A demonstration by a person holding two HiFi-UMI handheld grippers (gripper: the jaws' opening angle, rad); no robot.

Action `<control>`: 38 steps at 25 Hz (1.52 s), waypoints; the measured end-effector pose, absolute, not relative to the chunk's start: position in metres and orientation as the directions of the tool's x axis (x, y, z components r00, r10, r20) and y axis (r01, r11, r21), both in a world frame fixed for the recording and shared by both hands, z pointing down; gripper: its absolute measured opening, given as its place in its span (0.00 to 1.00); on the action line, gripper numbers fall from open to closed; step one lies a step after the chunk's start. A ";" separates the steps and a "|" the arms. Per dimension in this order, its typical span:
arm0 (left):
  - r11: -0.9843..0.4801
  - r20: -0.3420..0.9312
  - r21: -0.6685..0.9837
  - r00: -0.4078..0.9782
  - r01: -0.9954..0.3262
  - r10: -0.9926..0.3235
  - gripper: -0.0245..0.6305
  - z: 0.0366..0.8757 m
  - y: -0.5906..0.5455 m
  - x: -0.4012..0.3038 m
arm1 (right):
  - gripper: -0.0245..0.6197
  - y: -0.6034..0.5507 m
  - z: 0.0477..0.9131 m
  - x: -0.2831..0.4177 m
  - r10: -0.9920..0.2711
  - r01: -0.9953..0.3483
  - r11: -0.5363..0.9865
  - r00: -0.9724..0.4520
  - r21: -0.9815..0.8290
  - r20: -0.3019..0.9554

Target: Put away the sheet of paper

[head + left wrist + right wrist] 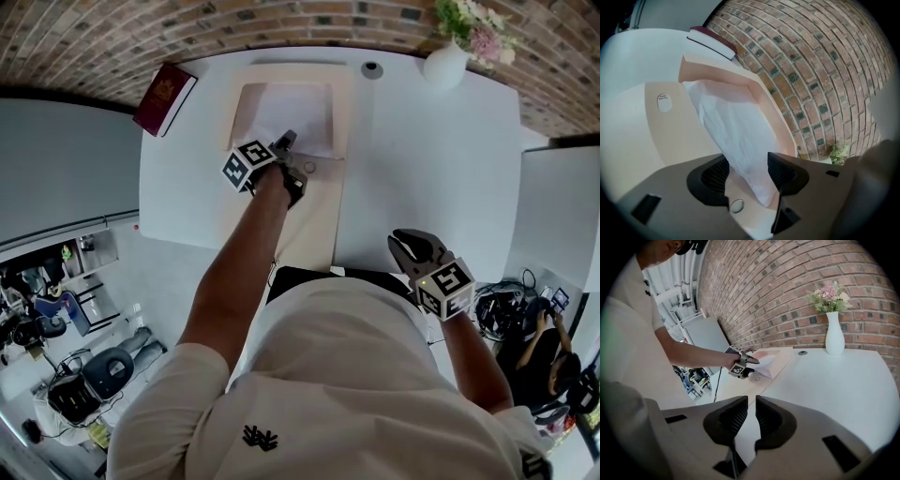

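My left hand-held gripper (747, 172) stands spread astride the sheet of paper (733, 131), so I should back straight out without dragging it from the folder (771, 105) ahead.

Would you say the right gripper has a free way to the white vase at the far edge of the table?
Probably yes. Only bare table lies between the right gripper and the vase. Its jaws are nearly together and empty, so they would have to open first.
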State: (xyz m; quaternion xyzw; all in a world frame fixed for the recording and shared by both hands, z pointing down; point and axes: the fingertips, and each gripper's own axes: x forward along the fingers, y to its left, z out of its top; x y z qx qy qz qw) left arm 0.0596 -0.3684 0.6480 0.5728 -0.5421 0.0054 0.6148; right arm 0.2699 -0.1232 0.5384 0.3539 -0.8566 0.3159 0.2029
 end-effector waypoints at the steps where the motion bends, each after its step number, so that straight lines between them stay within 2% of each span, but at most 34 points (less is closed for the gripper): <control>1: 0.342 0.671 0.701 0.417 -0.626 -0.613 0.42 0.647 -0.367 0.059 | 0.15 -0.122 0.538 0.268 -0.478 -0.736 0.549 -0.665 -0.397 0.573; 20: 0.241 0.584 0.788 0.565 -0.567 -0.583 0.42 0.617 -0.309 0.026 | 0.15 -0.088 0.513 0.191 -0.522 -0.760 0.556 -0.634 -0.336 0.571; 26: 0.137 0.521 0.826 0.648 -0.547 -0.555 0.42 0.594 -0.279 0.012 | 0.14 -0.075 0.503 0.155 -0.536 -0.765 0.565 -0.624 -0.307 0.569; 31: 0.013 0.412 0.877 0.740 -0.480 -0.532 0.42 0.562 -0.246 -0.001 | 0.12 -0.065 0.491 0.123 -0.564 -0.775 0.569 -0.611 -0.275 0.556; 35: -0.090 0.326 0.901 0.800 -0.424 -0.503 0.34 0.534 -0.216 -0.019 | 0.10 -0.057 0.476 0.097 -0.594 -0.784 0.570 -0.600 -0.246 0.536; 38: -0.197 0.247 0.907 0.848 -0.373 -0.468 0.25 0.508 -0.193 -0.034 | 0.10 -0.048 0.470 0.077 -0.600 -0.789 0.567 -0.591 -0.234 0.539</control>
